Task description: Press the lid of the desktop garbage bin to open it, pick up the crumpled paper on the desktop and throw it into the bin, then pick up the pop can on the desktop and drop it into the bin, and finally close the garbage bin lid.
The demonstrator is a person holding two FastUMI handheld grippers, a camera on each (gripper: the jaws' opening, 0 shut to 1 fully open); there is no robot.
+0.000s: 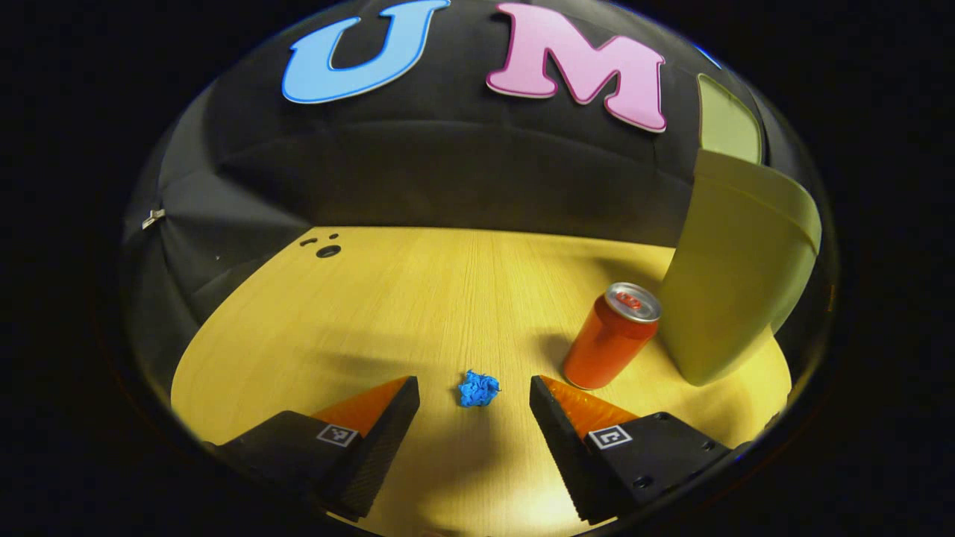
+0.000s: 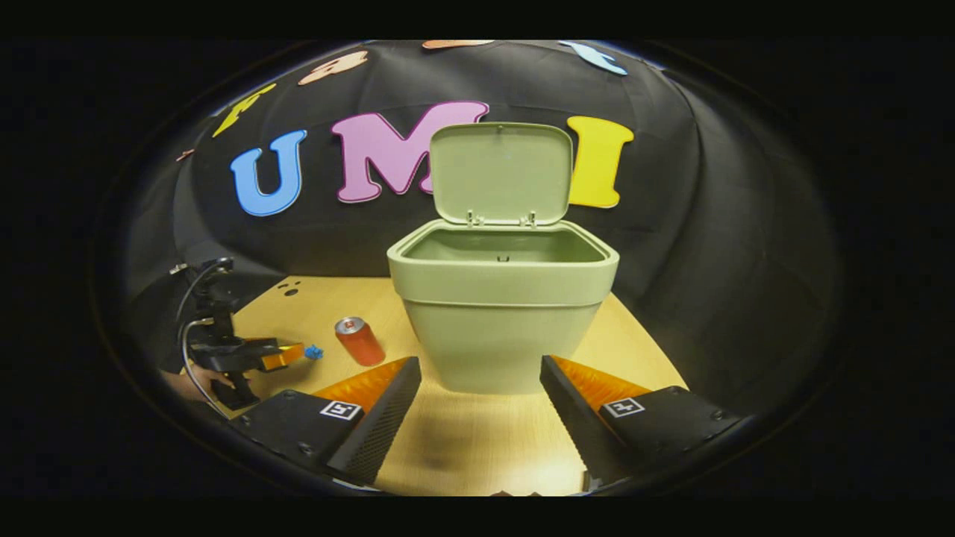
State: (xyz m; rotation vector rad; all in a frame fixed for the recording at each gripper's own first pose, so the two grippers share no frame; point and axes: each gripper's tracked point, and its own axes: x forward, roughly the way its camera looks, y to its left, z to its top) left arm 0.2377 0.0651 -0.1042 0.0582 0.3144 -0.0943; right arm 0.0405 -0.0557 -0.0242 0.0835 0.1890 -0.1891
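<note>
- Left gripper (image 1: 474, 391) spread wide, low over light wooden tabletop (image 1: 418, 298), small crumpled blue paper ball (image 1: 477, 388) between fingertips, untouched.
- Orange-red pop can (image 1: 610, 337) upright, just beside pale green plastic bin (image 1: 735, 276).
- Right gripper (image 2: 481, 373) released, empty, facing bin, hinged lid (image 2: 501, 174) standing up.

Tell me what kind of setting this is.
Likely a staged recording booth, not a real home: a wooden desktop ringed by a black cloth wall, with just a green bin, lid up, a pop can and crumpled blue paper.
</note>
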